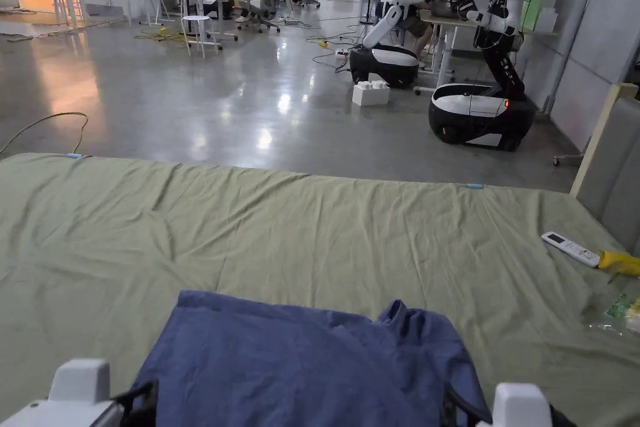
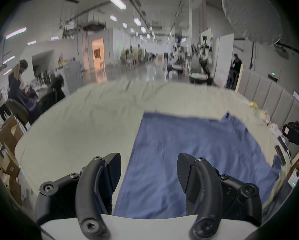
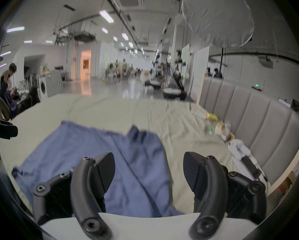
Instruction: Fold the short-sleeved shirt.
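On the near part of the green-sheeted bed (image 1: 312, 228), close to the edge where we stood, lay the short-sleeved shirt (image 1: 312, 359), a blue garment spread mostly flat with its far edge running fairly straight and one small corner of cloth poking up near the far right (image 1: 395, 309). A long crease ran down it in the right gripper view, and the cloth looked soft and slightly rumpled, matte, without a pattern we could make out. We held the left gripper (image 2: 149, 172) over the shirt's left border, its jaws standing wide apart with nothing between them, one jaw over bare sheet and the other over blue cloth; this placement, we judged, suited taking hold of that side edge. The right gripper (image 3: 148, 171) was likewise spread open and empty, straddling the shirt's right border in the same way. Having both tools low at the near corners read to us as preparation for lifting the near hem and carrying it away from us, though no fold had yet been started. Farther out on the sheet, well apart from the shirt, a white remote (image 1: 570, 249) rested near the padded headboard (image 3: 249, 119) beside something yellow (image 1: 619, 261), and beyond the bed stood wheeled robots (image 1: 481, 109) on a glossy floor
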`<action>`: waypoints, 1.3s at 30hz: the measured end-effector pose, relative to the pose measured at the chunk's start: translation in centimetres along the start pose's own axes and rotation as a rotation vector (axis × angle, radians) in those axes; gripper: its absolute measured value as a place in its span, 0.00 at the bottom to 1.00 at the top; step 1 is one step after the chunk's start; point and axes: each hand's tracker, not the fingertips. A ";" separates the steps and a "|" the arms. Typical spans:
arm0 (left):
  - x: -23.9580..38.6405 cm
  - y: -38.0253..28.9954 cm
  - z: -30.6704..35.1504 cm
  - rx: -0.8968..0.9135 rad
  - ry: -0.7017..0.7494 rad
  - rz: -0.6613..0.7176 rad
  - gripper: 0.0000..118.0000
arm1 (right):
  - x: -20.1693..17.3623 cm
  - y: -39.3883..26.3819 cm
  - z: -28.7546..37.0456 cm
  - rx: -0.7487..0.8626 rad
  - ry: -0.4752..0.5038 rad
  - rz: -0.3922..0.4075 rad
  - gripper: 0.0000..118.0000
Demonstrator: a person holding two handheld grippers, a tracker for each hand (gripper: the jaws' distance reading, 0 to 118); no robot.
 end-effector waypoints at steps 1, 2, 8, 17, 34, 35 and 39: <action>0.4 0.7 0.2 0.043 0.007 0.004 0.58 | -0.4 0.8 0.0 0.046 0.001 -0.009 0.65; 0.8 1.5 0.5 0.097 0.014 0.007 0.57 | -0.8 1.6 0.1 0.093 -0.004 -0.006 0.58; 2.8 4.7 3.3 0.369 0.042 -0.027 0.34 | -2.9 5.0 0.9 0.299 -0.001 -0.044 0.19; 2.9 5.3 5.1 0.433 0.044 -0.010 0.00 | -4.4 6.0 1.0 0.355 -0.007 0.001 0.00; -2.2 6.6 -16.2 -0.100 -0.046 0.074 0.00 | -3.7 2.9 -5.6 0.145 -0.001 -0.028 0.00; -2.4 6.9 -18.1 -0.146 -0.064 0.076 0.00 | -3.6 2.6 -6.2 0.133 0.002 -0.025 0.00; -2.6 8.0 -25.4 -0.291 -0.070 0.103 0.06 | -3.4 1.1 -8.3 0.081 0.002 -0.013 0.00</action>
